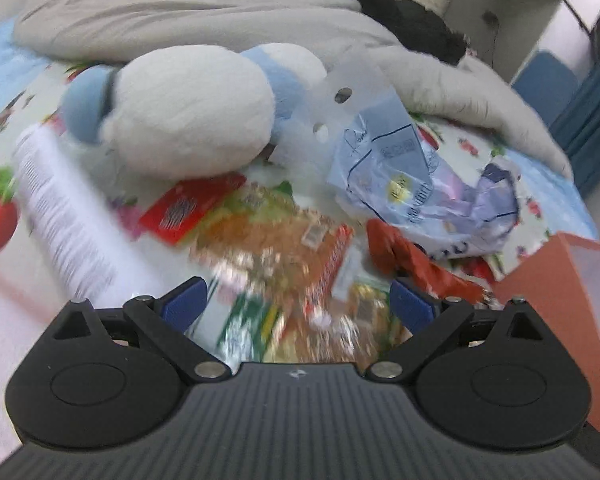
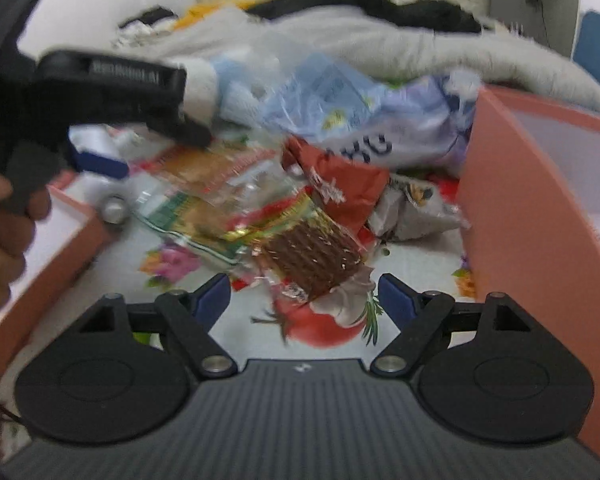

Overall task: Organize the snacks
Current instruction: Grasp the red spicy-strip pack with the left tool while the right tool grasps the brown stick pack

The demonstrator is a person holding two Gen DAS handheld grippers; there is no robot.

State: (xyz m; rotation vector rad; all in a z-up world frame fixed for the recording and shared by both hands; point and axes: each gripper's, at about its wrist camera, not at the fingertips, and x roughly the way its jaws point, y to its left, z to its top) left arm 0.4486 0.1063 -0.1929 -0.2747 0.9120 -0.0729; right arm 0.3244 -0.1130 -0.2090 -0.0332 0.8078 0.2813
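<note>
We see the snack pile (image 2: 260,208) on the floral sheet (image 2: 260,336), its packets motion-blurred and overlapping, labels unreadable. Ahead of the pile, the right gripper (image 2: 303,296) and left gripper (image 1: 296,300) both gape wide, holding nothing. Orange boxes (image 2: 519,208) flank the pile; a plush toy (image 1: 188,116) crowds its far side.

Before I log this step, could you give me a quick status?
Both grippers, left and right, open, empty. Snack pile on bedsheet, untouched. Plush toy behind it.
</note>
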